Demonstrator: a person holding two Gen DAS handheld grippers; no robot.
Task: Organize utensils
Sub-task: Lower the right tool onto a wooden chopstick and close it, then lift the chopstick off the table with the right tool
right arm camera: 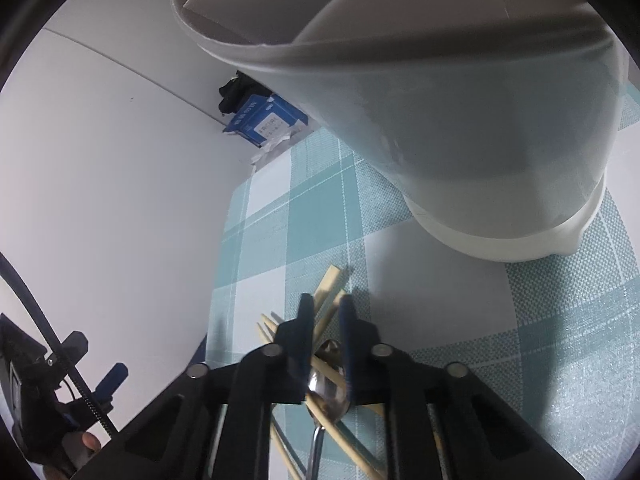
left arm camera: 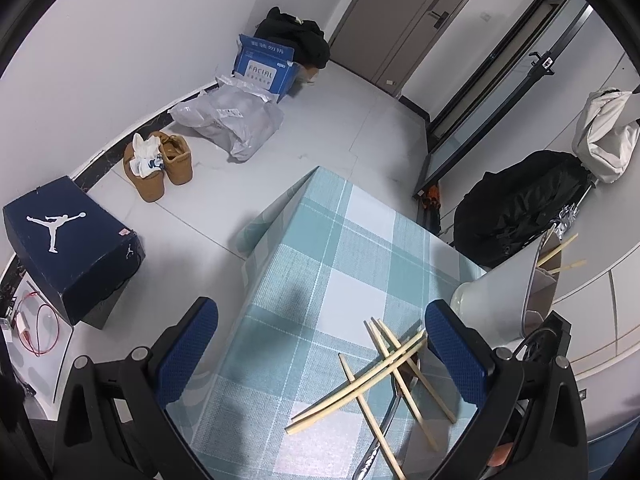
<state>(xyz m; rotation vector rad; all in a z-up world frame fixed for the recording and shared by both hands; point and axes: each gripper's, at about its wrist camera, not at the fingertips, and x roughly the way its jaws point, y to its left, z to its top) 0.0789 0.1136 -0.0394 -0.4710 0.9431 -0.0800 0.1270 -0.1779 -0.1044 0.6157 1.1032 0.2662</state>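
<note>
At lower centre, the right gripper [right arm camera: 325, 308] pinches chopsticks [right arm camera: 330, 280] from the tabletop [right arm camera: 560, 340] pile, likely bound for the holder [right arm camera: 460, 128] above; the left gripper [left arm camera: 320, 344] hangs spread.

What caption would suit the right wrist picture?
Right gripper shut on a chopstick from the pile, spoon beneath, white holder on the checked cloth ahead.

Wooden chopsticks [left arm camera: 384, 364], shiny metal spoon [right arm camera: 328, 394], woven checked tablecloth [left arm camera: 320, 248]
</note>
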